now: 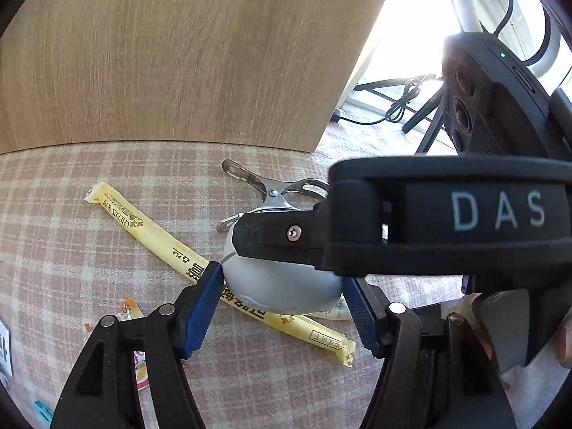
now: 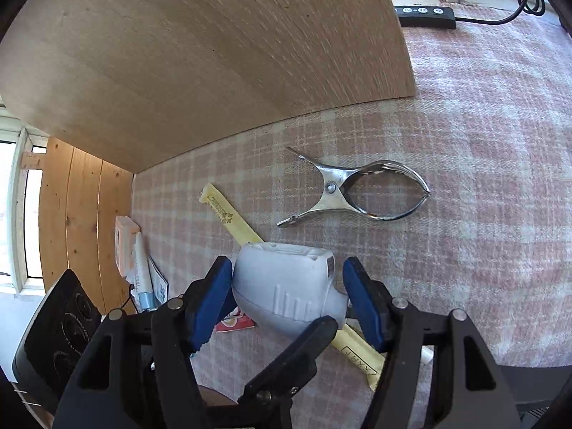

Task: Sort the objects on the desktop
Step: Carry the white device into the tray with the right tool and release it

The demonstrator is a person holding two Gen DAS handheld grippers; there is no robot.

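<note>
- Both grippers bracket one grey-white plastic gadget (image 2: 286, 289) above the plaid tablecloth (image 2: 464, 178). The right gripper (image 2: 286, 300) has pads touching its sides, seemingly clamping it. The left gripper (image 1: 282, 304) does likewise.
- Risk: the rounded shell could slip if either hand tugs.
- It might drop onto the yellow straw packet (image 1: 150, 236), near the metal clamp (image 2: 354, 193).
</note>
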